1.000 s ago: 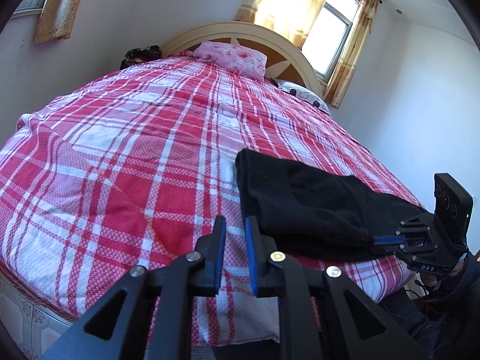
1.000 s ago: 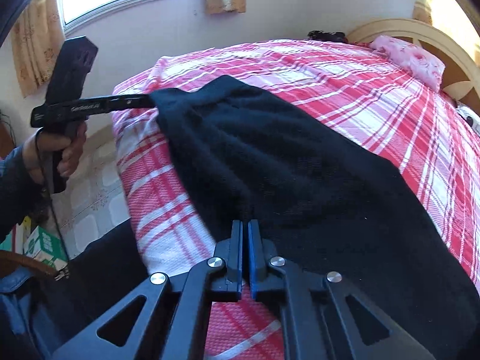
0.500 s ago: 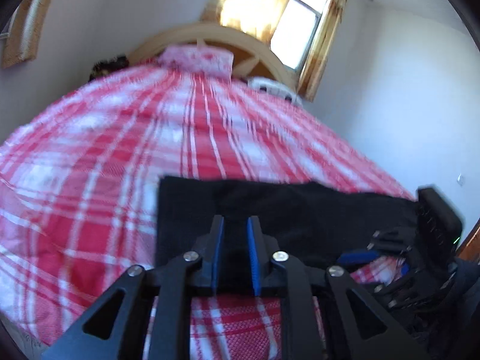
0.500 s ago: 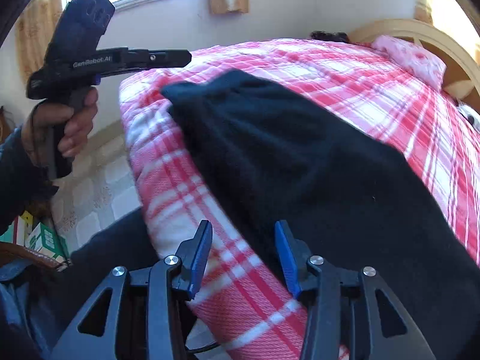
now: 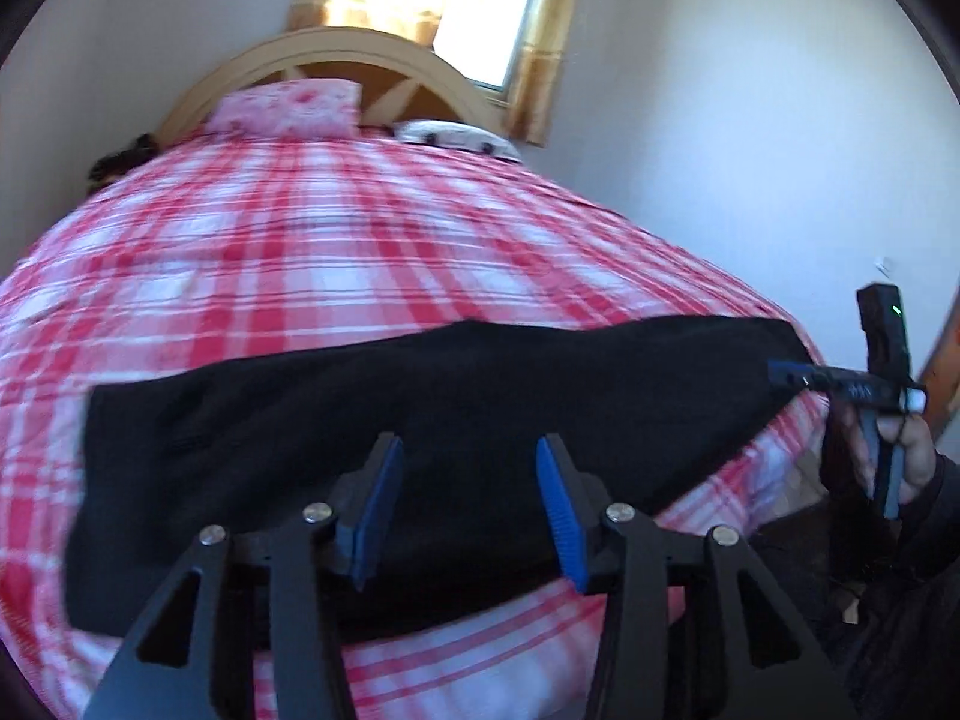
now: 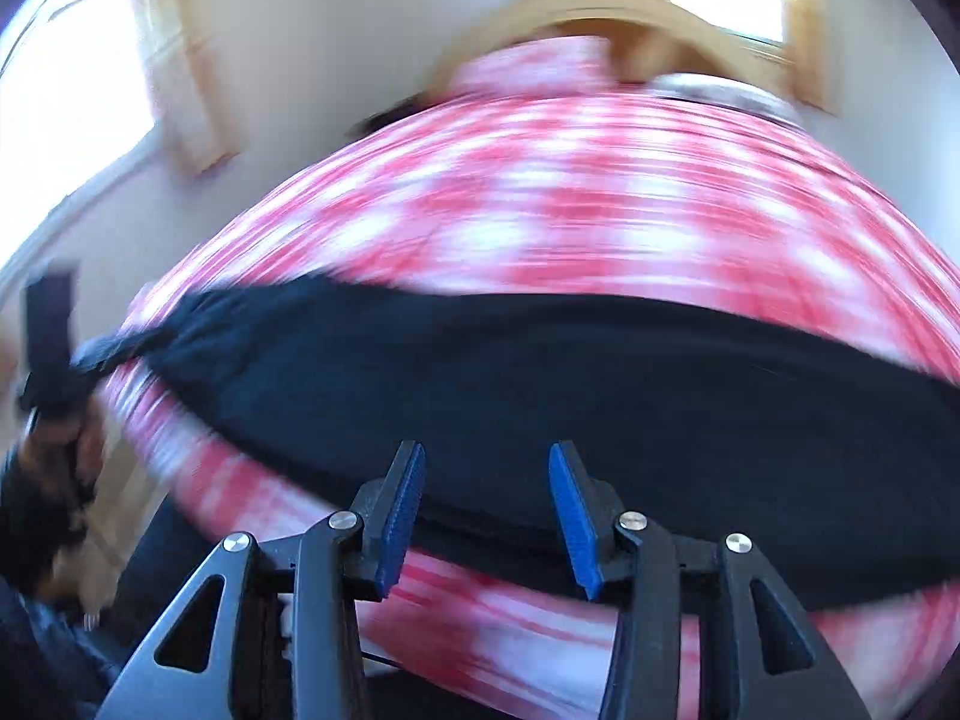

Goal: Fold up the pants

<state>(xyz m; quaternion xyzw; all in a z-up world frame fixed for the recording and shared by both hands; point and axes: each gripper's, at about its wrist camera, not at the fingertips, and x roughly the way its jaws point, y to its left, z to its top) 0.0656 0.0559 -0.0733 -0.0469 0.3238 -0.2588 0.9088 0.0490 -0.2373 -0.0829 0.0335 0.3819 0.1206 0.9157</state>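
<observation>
Pants lie as a dark band across the bed edge; left tool, jaws just spread, holds nothing. Right view, blurred: right tool likewise parted, empty; best grip the near hem squarely.

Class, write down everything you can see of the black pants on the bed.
The black pants look like soft, thick, matte knit fabric, folded into one long flat band. They lie crosswise near the foot edge of the red-and-white plaid bedspread, flat on it. The open left claw and the open right claw sit at their near edge, holding nothing. Blur hides any seams or pockets.
</observation>
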